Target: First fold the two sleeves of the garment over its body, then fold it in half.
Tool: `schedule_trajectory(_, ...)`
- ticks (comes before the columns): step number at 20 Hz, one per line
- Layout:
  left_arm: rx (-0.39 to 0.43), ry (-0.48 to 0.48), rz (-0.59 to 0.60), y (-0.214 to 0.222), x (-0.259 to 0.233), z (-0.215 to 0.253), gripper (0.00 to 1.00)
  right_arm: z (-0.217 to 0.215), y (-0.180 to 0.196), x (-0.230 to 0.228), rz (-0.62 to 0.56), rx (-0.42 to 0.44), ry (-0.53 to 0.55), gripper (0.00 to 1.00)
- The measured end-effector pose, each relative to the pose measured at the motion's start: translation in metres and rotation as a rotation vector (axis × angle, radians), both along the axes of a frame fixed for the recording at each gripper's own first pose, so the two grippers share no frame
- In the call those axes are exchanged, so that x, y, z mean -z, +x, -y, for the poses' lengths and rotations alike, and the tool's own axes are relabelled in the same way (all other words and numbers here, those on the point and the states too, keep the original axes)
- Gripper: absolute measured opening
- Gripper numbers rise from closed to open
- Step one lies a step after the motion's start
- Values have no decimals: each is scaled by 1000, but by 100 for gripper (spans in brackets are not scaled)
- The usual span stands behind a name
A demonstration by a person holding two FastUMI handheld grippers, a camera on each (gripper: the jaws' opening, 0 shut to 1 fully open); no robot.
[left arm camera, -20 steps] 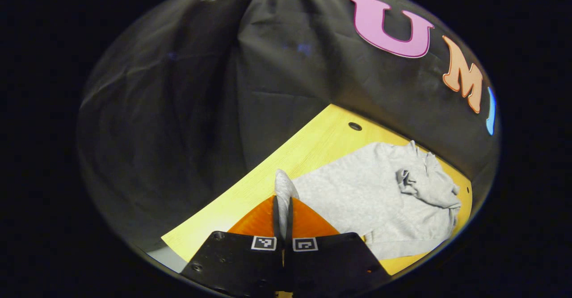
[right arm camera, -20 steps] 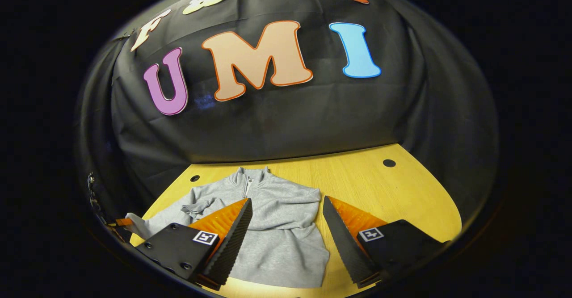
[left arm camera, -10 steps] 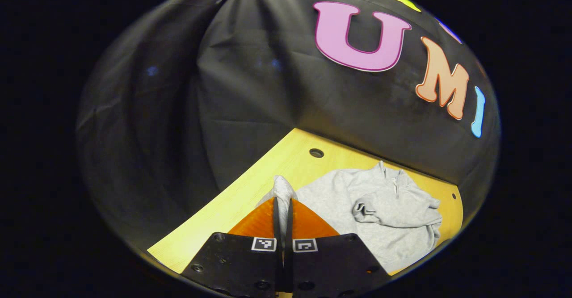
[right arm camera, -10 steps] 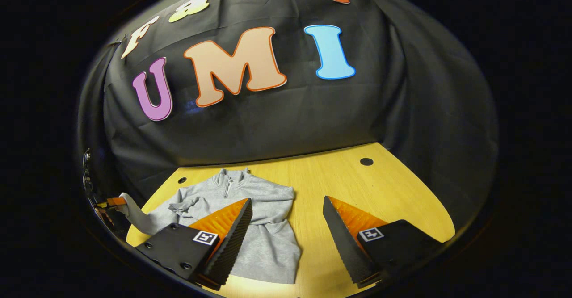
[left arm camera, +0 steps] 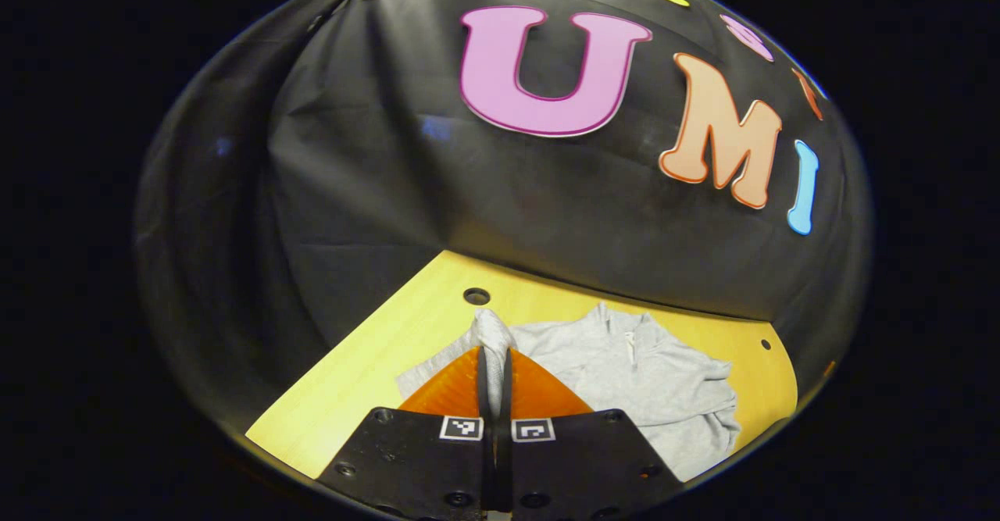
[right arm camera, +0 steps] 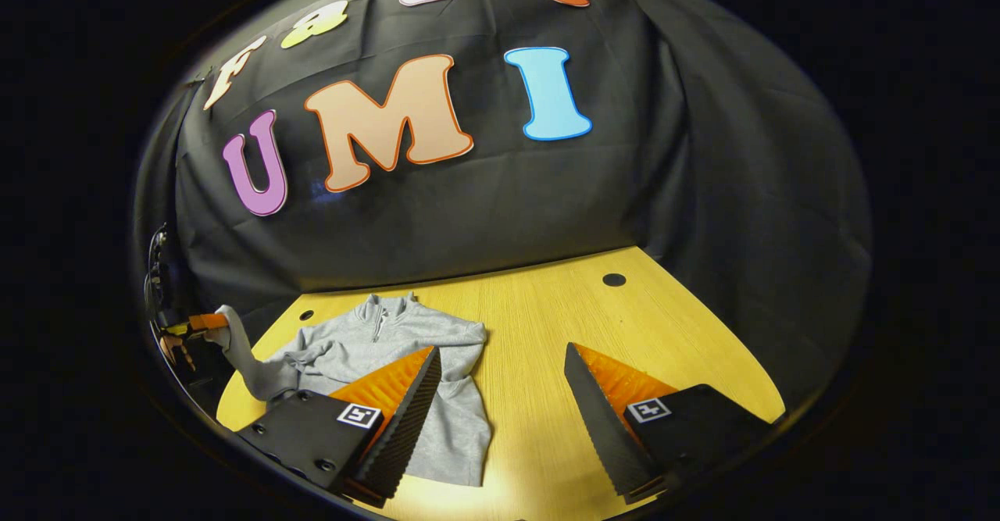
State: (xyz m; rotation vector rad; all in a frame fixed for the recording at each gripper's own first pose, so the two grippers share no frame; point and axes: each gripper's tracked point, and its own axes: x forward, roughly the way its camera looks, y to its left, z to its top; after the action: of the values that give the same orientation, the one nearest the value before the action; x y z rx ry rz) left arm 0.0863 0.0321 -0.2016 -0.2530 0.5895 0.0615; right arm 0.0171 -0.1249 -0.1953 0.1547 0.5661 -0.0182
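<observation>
Left tongs (left arm camera: 494, 361) are clamped on the cuff of the grey fleece zip-neck pullover (right arm camera: 375, 345) lying by the yellow wooden surface's (right arm camera: 547, 326) back-left corner, right tongs (right arm camera: 500, 396) hang open, so I'd carry that sleeve (right arm camera: 242, 357) low across the chest before letting go.

Dim booth, light pooling on the table (right arm camera: 547, 333) near the camera — edges bowed and darkening, focus sharp.

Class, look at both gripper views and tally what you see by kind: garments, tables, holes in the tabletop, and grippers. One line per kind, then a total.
Grey zip-neck sweatshirt: 1
Yellow wooden table: 1
Round dark holes in the tabletop: 2
Grippers, left gripper and right gripper: 2
Total: 6
</observation>
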Motion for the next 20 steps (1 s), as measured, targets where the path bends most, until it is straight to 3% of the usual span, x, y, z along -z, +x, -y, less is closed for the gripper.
schedule_trajectory(2, 30, -12, 14, 11, -7, 23, 2, 7, -5, 3, -4, 3, 2, 98)
schedule_trajectory(3, 49, -16, 19, 16, -10, 34, 0, 11, -7, 3, -5, 5, 3, 95)
schedule_trajectory(11, 195, -35, 40, 39, -24, 132, 0, 46, -29, 9, -12, 46, 15, 98)
schedule_trajectory(12, 212, -39, 38, 40, -24, 145, 0, 51, -30, 9, -13, 52, 14, 94)
schedule_trajectory(15, 257, -53, 29, 45, -21, 182, 0, 68, -38, 11, -21, 67, 11, 98)
schedule_trajectory(16, 269, -57, 26, 46, -20, 194, 0, 72, -39, 12, -23, 74, 12, 94)
schedule_trajectory(20, 328, -68, 17, 48, -16, 242, 0, 94, -47, 17, -33, 99, 13, 94)
